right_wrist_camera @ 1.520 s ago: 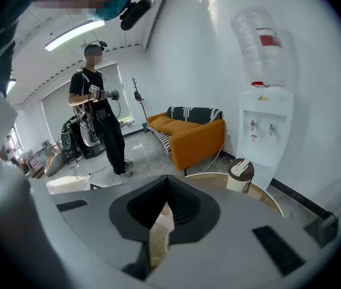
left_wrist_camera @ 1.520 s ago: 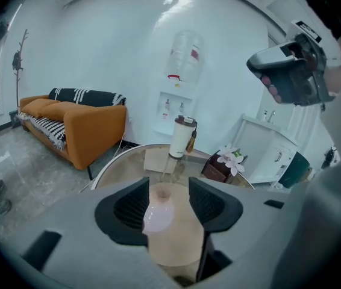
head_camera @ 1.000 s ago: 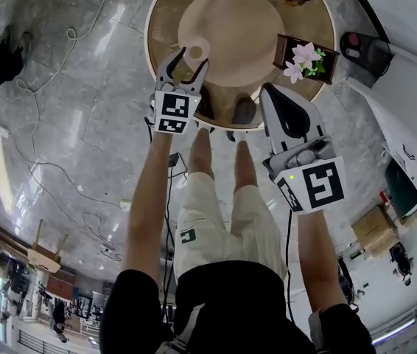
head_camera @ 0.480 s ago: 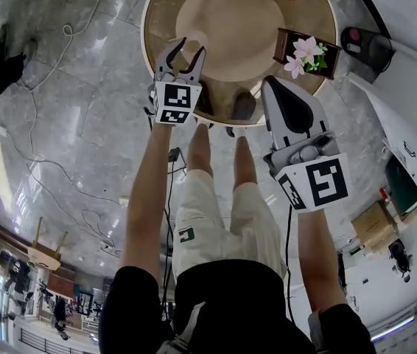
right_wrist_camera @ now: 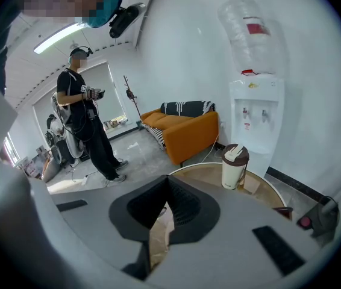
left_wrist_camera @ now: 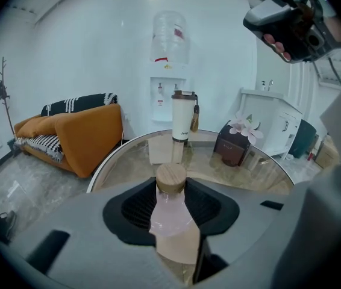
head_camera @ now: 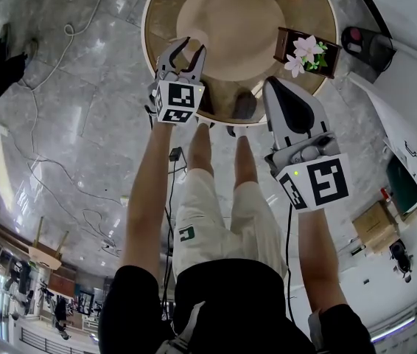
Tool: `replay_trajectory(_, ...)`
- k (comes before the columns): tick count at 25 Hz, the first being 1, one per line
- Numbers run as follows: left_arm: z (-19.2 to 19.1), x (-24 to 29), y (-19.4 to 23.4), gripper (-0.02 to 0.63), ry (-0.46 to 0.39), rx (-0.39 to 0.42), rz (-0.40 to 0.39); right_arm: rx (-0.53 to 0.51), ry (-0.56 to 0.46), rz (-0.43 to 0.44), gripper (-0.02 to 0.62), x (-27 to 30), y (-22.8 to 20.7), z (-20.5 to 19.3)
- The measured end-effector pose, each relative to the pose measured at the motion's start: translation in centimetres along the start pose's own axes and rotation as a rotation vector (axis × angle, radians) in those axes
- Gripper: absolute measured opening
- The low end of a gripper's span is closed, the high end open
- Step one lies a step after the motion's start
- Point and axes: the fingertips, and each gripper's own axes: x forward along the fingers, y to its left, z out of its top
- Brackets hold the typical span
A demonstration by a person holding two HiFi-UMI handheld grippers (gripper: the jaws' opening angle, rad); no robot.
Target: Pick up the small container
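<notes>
**Marble floor, round table: your left gripper closed on the container**

Grey marble floor (head_camera: 83, 87) spread under you, with loose cables trailing across it. An orange sofa (left_wrist_camera: 83, 134) sat against the white wall, and a water dispenser (left_wrist_camera: 168, 71) stood beside it. A bystander (right_wrist_camera: 86, 125) in dark clothes stood farther off.

You faced a round glass-topped table (head_camera: 166, 13) with a pale rim. Your shoes showed through the glass at its near edge.

Your right gripper (right_wrist_camera: 165, 203) hung over the table's near right edge, close to the flower box (head_camera: 304, 54) but not touching it. Its jaws were drawn together, leaving only a thin slit.

Your left gripper (head_camera: 191, 49) reached over the table's near left side, angled downward. Its jaws had just been closing, and the container stood between them. The black pads sat against its two sides at a middling width.

A white tumbler (left_wrist_camera: 182, 116) with a brown lid stood upright at the far side of the table, well apart from both grippers. The flower box was dark brown, with pink blossoms on top.

The container (left_wrist_camera: 172, 206) was a small pale-pink bottle with a round wooden cap, upright, and its cap rose just above the pads.
</notes>
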Motion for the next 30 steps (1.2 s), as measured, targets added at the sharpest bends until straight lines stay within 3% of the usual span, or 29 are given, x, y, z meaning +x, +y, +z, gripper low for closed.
replay_trajectory(14, 1.5, -1.1, -0.7, 0.14, -0.013, -0.01, -0.01, 0.007, -0.011, -0.014, 0.003, -1.2, -0.3, 0.7)
replay_trajectory(30, 18.8, -12.3, -2.0, 0.14, -0.261, -0.005, -0.014, -0.02, -0.13, -0.062, 0.003, -8.9, 0.5, 9.5)
